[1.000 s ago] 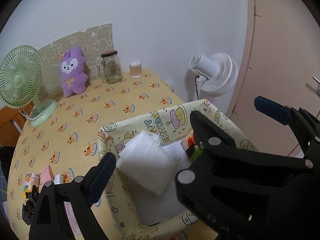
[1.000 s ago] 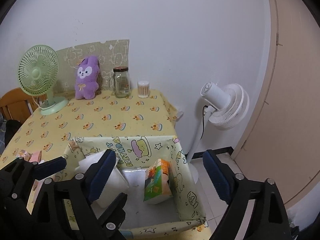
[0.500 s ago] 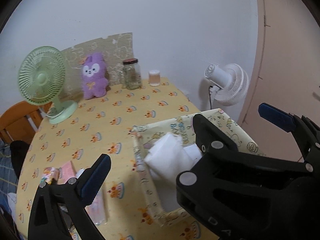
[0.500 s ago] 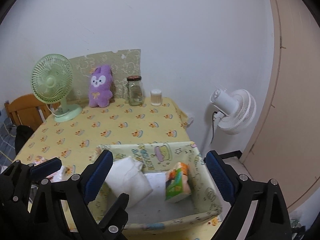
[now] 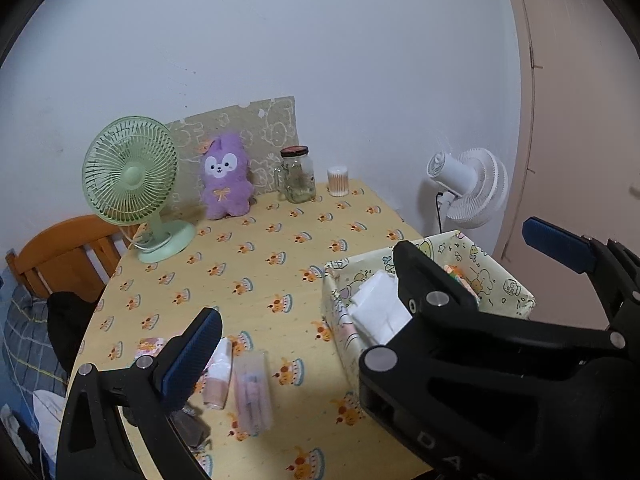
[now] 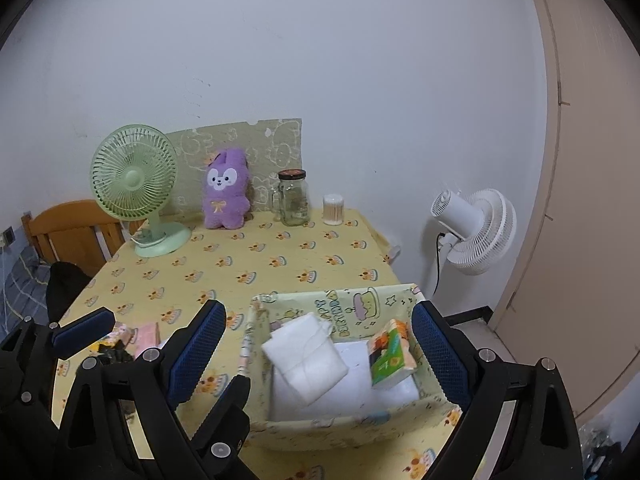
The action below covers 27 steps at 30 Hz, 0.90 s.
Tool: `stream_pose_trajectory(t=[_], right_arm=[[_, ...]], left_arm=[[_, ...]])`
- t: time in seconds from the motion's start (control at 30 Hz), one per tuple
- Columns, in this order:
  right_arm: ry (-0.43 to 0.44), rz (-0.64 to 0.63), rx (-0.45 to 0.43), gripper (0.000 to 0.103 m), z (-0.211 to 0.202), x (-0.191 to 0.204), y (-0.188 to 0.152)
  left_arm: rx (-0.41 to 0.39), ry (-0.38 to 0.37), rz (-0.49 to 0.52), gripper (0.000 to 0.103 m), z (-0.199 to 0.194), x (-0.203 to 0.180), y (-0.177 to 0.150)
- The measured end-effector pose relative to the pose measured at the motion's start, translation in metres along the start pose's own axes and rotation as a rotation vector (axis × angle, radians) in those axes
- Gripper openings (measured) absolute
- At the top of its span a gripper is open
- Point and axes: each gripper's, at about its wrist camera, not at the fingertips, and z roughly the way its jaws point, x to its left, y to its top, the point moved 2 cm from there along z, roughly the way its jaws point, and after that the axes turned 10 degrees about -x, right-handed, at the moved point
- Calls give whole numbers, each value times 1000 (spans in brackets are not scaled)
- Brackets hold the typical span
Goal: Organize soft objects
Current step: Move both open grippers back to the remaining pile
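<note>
A yellow patterned fabric bin stands at the table's near right corner. It holds a white folded pack and an orange-green tissue pack. Small pink tissue packs lie on the table left of the bin. A purple plush bunny sits at the far wall. My left gripper is open and empty above the table. My right gripper is open and empty over the bin.
A green desk fan stands far left. A glass jar and a cotton swab box stand by the plush. A white floor fan and a door are to the right. A wooden chair is at left.
Both grippers have pulled back and up from the bin, and the left one has swung left. The pink packs on the table have come into view. Both stay open.
</note>
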Motion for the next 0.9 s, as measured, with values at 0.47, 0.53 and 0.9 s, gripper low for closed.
stream_pose_trajectory(t=[0.47,0.53,0.9], right_arm=[[6,24,-30,102,-21,35,1],[11,18,-28,102,-20,41,0],[45,26,9,102,-8,70,-15]], left_arm=[[-43,33,-20,103,-27,36,-6],[-41,38,-26,103,-28,42,-9],[-22,76,-50,103,-22,70,-28]])
